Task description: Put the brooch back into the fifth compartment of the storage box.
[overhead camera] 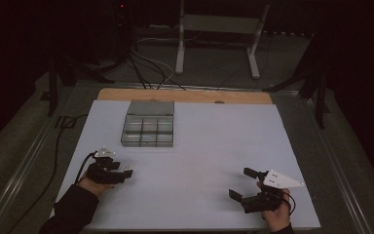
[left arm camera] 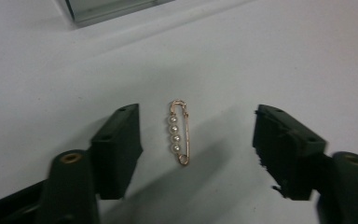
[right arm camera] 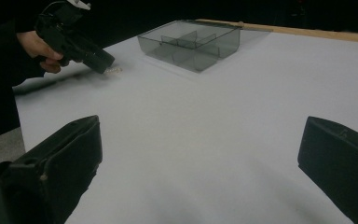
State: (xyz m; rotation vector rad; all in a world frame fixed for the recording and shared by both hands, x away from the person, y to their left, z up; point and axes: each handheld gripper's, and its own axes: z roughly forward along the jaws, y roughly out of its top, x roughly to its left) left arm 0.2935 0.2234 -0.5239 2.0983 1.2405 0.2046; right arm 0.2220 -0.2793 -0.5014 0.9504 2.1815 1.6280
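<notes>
While its jaws stand wide apart, the left gripper [left arm camera: 196, 140] straddles a gold pearl pin [left arm camera: 179, 132] lying flat on the white table [left arm camera: 261, 56], touching neither jaw.

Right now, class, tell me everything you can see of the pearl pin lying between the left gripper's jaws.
The pearl pin is a slim safety-pin shape in gold-coloured wire, metal by its look, with four small white pearl-like beads in a row along one side. It appears closed and lies flat on the white table, lengthwise between the open jaws of the left gripper, touching neither.
</notes>
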